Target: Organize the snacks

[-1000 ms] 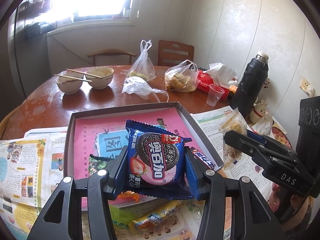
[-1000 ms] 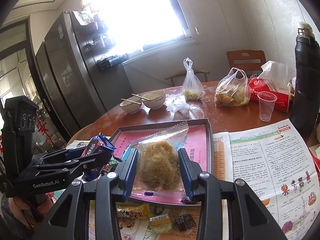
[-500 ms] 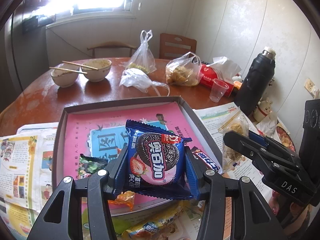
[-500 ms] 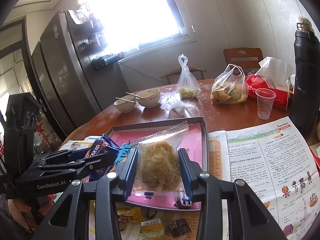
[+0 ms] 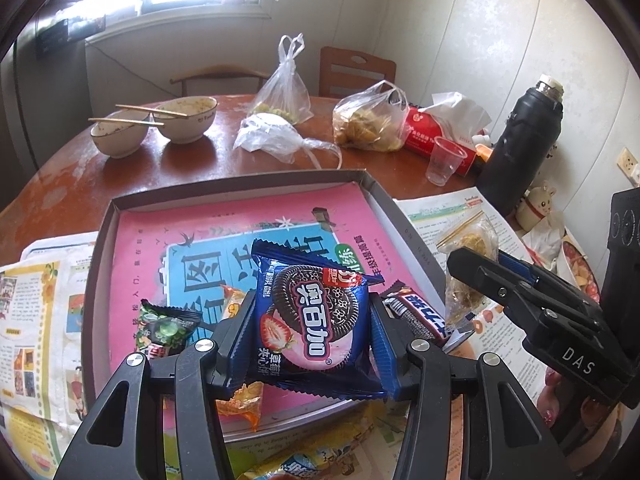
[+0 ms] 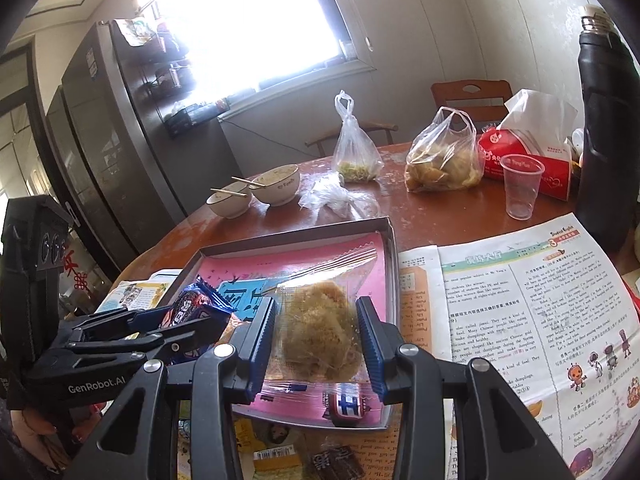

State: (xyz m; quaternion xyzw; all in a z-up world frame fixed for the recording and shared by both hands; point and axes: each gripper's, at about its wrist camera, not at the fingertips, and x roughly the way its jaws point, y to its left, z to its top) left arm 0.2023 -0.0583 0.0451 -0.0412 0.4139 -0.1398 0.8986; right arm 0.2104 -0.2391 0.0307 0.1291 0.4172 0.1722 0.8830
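Note:
My left gripper [image 5: 312, 332] is shut on a blue strawberry cookie pack [image 5: 314, 322], held over the near edge of a shallow grey tray [image 5: 240, 182] lined with a pink sheet. In the tray lie a green candy pack [image 5: 166, 328], an orange wrapper [image 5: 240, 400] and a dark chocolate bar [image 5: 420, 314]. My right gripper [image 6: 316, 336] is shut on a clear bag with a golden-brown cake [image 6: 316, 332], also above the tray [image 6: 390, 240]. Each gripper shows in the other's view: the right one [image 5: 476, 264] with its bag, the left one [image 6: 200, 320] with the blue pack.
Newspapers [image 6: 520, 300] lie under and around the tray, with loose snacks [image 6: 332, 460] at the near edge. Farther back on the brown table stand two bowls with chopsticks [image 5: 156, 126], plastic bags of food [image 5: 368, 124], a plastic cup [image 5: 444, 160], a red tissue box [image 6: 528, 156] and a black flask [image 5: 520, 140].
Both grippers have come down and forward over the tray, each keeping its pack. More of the tray's snacks show beside the left gripper.

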